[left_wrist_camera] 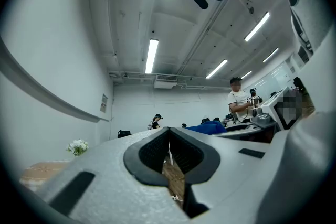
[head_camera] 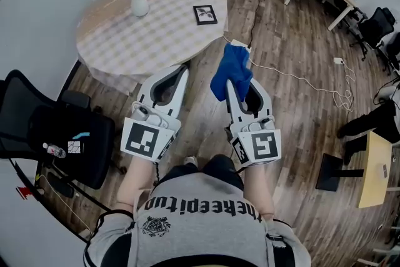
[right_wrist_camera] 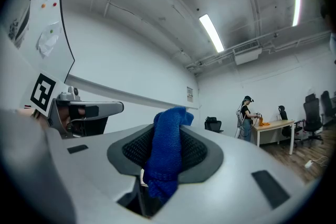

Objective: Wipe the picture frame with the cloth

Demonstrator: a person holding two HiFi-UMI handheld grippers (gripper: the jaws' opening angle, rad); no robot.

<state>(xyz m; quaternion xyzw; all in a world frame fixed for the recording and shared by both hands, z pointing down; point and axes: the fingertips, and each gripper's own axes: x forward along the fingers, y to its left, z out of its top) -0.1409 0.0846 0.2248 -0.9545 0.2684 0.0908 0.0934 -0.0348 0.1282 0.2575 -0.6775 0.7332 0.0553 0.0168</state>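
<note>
Your right gripper (head_camera: 230,82) was clenched on the blue cloth (head_camera: 232,70), which hung bunched from its jaws just short of the round table (head_camera: 112,40). Your left gripper (left_wrist_camera: 169,138) was closed on nothing, also off the table's near edge. The picture frame (head_camera: 205,14) lay flat by the table's right rim. The step probably called for reaching forward, laying a broad fold on the frame, and steadying it so it couldn't slide off the table.

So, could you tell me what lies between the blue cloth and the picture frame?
Head view: only wooden floor and checked tablecloth lie between the cloth and the picture frame.
</note>
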